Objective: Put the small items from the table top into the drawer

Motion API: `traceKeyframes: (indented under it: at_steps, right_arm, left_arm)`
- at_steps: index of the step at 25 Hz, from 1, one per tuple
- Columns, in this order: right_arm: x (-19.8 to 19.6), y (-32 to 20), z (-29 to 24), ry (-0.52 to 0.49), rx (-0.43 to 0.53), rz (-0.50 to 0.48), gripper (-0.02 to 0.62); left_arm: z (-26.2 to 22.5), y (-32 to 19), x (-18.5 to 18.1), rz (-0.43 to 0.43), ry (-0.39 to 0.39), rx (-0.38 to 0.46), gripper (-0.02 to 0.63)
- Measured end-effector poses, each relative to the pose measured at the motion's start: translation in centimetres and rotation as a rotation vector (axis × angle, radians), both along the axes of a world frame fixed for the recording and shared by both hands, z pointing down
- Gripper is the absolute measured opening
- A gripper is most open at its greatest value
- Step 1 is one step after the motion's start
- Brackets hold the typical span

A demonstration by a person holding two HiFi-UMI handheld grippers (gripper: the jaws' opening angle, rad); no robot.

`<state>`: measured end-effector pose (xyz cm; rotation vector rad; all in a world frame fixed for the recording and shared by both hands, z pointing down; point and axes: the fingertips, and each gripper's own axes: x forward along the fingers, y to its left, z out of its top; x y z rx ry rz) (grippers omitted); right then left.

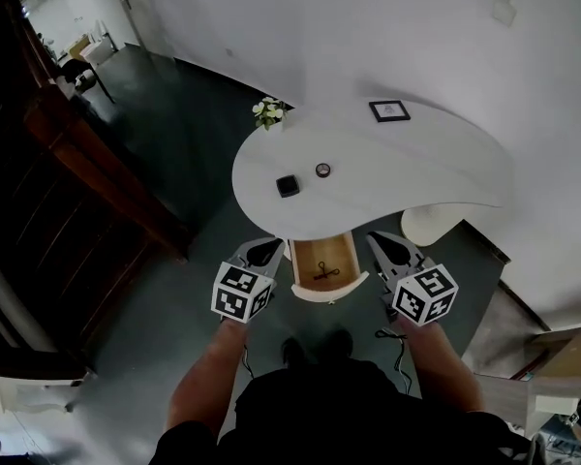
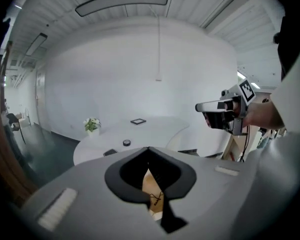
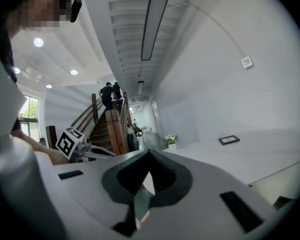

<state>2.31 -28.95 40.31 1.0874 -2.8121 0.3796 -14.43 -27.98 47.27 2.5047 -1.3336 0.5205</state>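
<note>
Nearest us, left gripper (image 1: 265,251) and right gripper (image 1: 390,246) flank the open drawer (image 1: 321,250), fingers (image 2: 127,176) closed, empty. On worktop (image 1: 416,163): black block (image 1: 288,185), ring (image 1: 322,170). We risk skidding the ring away with an off-centre pinch.

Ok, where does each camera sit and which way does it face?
Head view: on the person's head, steeply down at the table and open drawer; forearms, left gripper and right gripper show.
Left gripper view: on the left gripper, facing across the table over its shut jaws; the right gripper shows.
Right gripper view: on the right gripper, facing the stairs; the left gripper's cube shows.
Shared: all see the picture frame and flowers.
</note>
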Motion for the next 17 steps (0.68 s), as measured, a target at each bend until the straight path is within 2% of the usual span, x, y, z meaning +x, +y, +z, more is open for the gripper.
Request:
traceKeyframes:
  at_steps: [9, 17]
  right_arm:
    - [-1.8, 1.7, -3.8, -0.009, 0.07, 0.018, 0.009]
    - [-2.6, 1.1, -4.3, 0.011, 0.086, 0.005, 0.009]
  left_arm:
    - [-6.8, 1.4, -5.3, -0.106, 0.136, 0.171, 0.011]
    - [-8.1, 0.3, -6.9, -0.138, 0.157, 0.212, 0.011]
